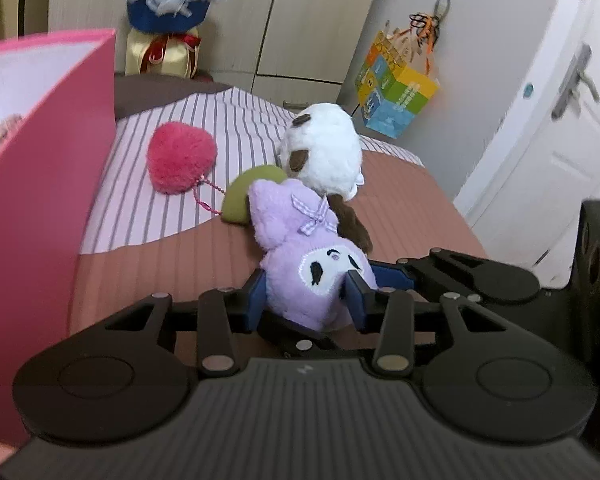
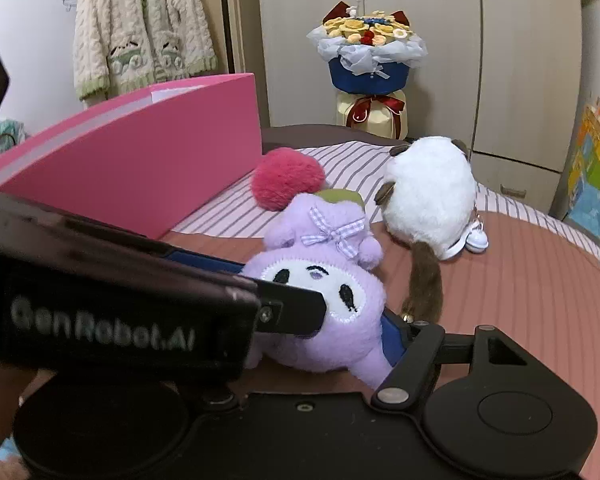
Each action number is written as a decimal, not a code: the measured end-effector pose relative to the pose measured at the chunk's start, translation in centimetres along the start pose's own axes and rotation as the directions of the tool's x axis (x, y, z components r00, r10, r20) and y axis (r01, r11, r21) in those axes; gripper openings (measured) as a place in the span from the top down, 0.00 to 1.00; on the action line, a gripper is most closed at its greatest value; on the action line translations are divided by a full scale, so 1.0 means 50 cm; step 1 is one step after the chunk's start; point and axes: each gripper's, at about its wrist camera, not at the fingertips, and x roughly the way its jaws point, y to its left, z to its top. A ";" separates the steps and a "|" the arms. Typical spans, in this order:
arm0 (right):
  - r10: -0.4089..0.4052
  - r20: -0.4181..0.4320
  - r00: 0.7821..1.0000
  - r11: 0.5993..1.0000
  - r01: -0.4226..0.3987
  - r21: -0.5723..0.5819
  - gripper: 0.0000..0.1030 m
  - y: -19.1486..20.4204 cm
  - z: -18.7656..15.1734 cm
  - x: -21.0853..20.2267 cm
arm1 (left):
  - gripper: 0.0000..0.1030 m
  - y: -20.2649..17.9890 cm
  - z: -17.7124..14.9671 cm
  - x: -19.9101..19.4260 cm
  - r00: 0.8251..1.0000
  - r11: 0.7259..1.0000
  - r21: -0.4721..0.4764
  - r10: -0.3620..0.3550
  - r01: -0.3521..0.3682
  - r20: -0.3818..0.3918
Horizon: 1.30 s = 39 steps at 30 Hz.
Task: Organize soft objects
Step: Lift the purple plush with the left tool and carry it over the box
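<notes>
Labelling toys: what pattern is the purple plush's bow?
Lilac-and-white gingham on the bow; clearest in the right wrist view.

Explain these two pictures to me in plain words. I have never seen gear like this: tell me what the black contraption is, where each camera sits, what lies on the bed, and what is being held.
The black contraptions are hand-held tongs, one in each of a person's hands; no robot arm is involved. Each carries a wide-angle camera looking forward along its two fingers.

The left-tong picture shows the left tongs closed around a purple plush doll with a checked bow. The right-tong picture shows the same doll from beside it; the left tool blocks much of the view, so I cannot tell the right tongs' state.

On the striped bedspread also lie a fluffy red heart pompom, a white plush animal with brown ears and a small green cushion-like piece. A pink cardboard box stands open at the left.
</notes>
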 end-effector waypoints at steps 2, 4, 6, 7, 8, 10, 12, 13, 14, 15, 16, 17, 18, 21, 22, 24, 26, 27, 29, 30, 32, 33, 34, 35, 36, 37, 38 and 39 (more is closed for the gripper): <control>0.002 0.002 1.000 1.000 -0.002 0.013 0.29 0.004 -0.006 -0.007 | 0.61 -0.006 -0.004 -0.011 1.000 1.000 0.016 0.011 -0.011 -0.005; 0.000 0.005 1.000 1.000 0.000 0.021 0.29 0.010 -0.012 -0.016 | 0.61 -0.005 -0.004 -0.020 1.000 1.000 0.026 0.003 -0.003 -0.015; -0.006 0.008 1.000 0.999 0.005 0.034 0.29 0.016 -0.016 -0.026 | 0.61 -0.005 -0.004 -0.031 1.000 1.000 0.030 -0.007 0.008 -0.028; -0.007 0.012 1.000 0.999 0.007 0.039 0.29 0.020 -0.019 -0.031 | 0.60 -0.007 -0.005 -0.035 0.999 0.999 0.034 -0.012 0.013 -0.033; -0.008 0.015 1.000 0.999 0.007 0.043 0.29 0.024 -0.020 -0.036 | 0.60 -0.007 -0.006 -0.040 0.999 0.999 0.039 -0.017 0.018 -0.039; -0.007 0.020 1.000 0.999 0.006 0.045 0.28 0.030 -0.024 -0.046 | 0.60 -0.007 -0.008 -0.050 0.999 0.999 0.041 -0.029 0.031 -0.046; -0.014 0.024 1.000 0.999 0.014 0.035 0.28 0.039 -0.024 -0.058 | 0.60 -0.007 -0.010 -0.062 0.998 0.998 0.042 -0.043 0.045 -0.044; -0.019 0.028 0.999 1.000 0.019 0.025 0.28 0.044 -0.023 -0.064 | 0.60 -0.007 -0.011 -0.069 0.998 0.998 0.042 -0.048 0.050 -0.042; -0.023 0.031 0.999 1.000 0.022 0.019 0.28 0.048 -0.024 -0.070 | 0.60 -0.008 -0.012 -0.076 0.998 0.998 0.042 -0.050 0.052 -0.040; -0.026 0.035 0.999 1.000 0.025 0.014 0.28 0.053 -0.023 -0.077 | 0.60 -0.011 -0.013 -0.081 0.998 0.998 0.044 -0.049 0.051 -0.041; -0.029 0.038 0.999 1.000 0.028 0.010 0.28 0.058 -0.023 -0.082 | 0.60 -0.014 -0.014 -0.086 0.998 0.998 0.047 -0.047 0.049 -0.043; -0.032 0.039 0.999 0.999 0.031 0.008 0.29 0.062 -0.024 -0.087 | 0.60 -0.017 -0.015 -0.092 0.998 0.998 0.051 -0.046 0.048 -0.043; -0.036 0.041 0.999 0.999 0.036 0.008 0.29 0.065 -0.025 -0.091 | 0.60 -0.020 -0.016 -0.096 0.998 0.997 0.056 -0.046 0.048 -0.040; -0.060 0.057 0.997 0.998 0.061 -0.016 0.29 0.077 -0.028 -0.104 | 0.60 -0.025 -0.019 -0.107 0.999 0.996 0.071 -0.049 0.050 -0.023; -0.067 0.062 0.996 0.997 0.068 -0.023 0.29 0.081 -0.027 -0.108 | 0.60 -0.026 -0.019 -0.110 0.999 0.996 0.073 -0.050 0.052 -0.019; -0.073 0.066 0.995 0.997 0.075 -0.027 0.29 0.084 -0.025 -0.114 | 0.60 -0.026 -0.018 -0.115 0.998 0.996 0.068 -0.056 0.057 -0.019; -0.073 0.062 0.995 0.997 0.075 -0.025 0.29 0.084 -0.023 -0.118 | 0.60 -0.026 -0.017 -0.120 0.998 0.996 0.064 -0.063 0.065 -0.027; -0.073 0.056 0.996 0.997 0.075 -0.024 0.29 0.086 -0.022 -0.120 | 0.60 -0.025 -0.017 -0.122 0.997 0.996 0.060 -0.068 0.070 -0.033; -0.075 0.038 0.996 0.997 0.076 -0.015 0.29 0.089 -0.020 -0.127 | 0.60 -0.025 -0.018 -0.128 0.995 0.996 0.049 -0.075 0.078 -0.060; -0.072 0.026 0.997 0.997 0.072 -0.007 0.29 0.090 -0.020 -0.131 | 0.60 -0.027 -0.018 -0.132 0.994 0.996 0.046 -0.075 0.079 -0.077; -0.063 0.004 0.998 0.998 0.063 -0.004 0.28 0.096 -0.024 -0.139 | 0.60 -0.030 -0.022 -0.141 0.992 0.996 0.045 -0.078 0.083 -0.099; -0.065 0.000 0.998 0.998 0.065 -0.012 0.28 0.102 -0.028 -0.144 | 0.60 -0.031 -0.025 -0.145 0.991 0.995 0.044 -0.083 0.089 -0.109; -0.068 -0.006 0.998 0.997 0.068 -0.022 0.27 0.108 -0.030 -0.150 | 0.60 -0.031 -0.028 -0.149 0.989 0.995 0.041 -0.088 0.094 -0.119; -0.070 -0.014 0.997 0.997 0.070 -0.026 0.27 0.113 -0.032 -0.154 | 0.60 -0.030 -0.030 -0.154 0.987 0.994 0.038 -0.093 0.099 -0.129; -0.070 -0.021 0.997 0.997 0.069 -0.027 0.27 0.117 -0.034 -0.158 | 0.60 -0.030 -0.034 -0.158 0.986 0.994 0.038 -0.096 0.102 -0.137; -0.068 -0.029 0.997 0.997 0.068 -0.026 0.27 0.121 -0.035 -0.162 | 0.60 -0.029 -0.036 -0.162 0.985 0.994 0.040 -0.099 0.105 -0.145; -0.068 -0.034 0.997 0.997 0.068 -0.025 0.27 0.125 -0.037 -0.165 | 0.60 -0.028 -0.039 -0.165 0.983 0.993 0.042 -0.101 0.109 -0.152; -0.070 -0.042 0.997 0.997 0.069 -0.026 0.27 0.130 -0.038 -0.169 | 0.60 -0.027 -0.041 -0.170 0.982 0.993 0.043 -0.105 0.113 -0.160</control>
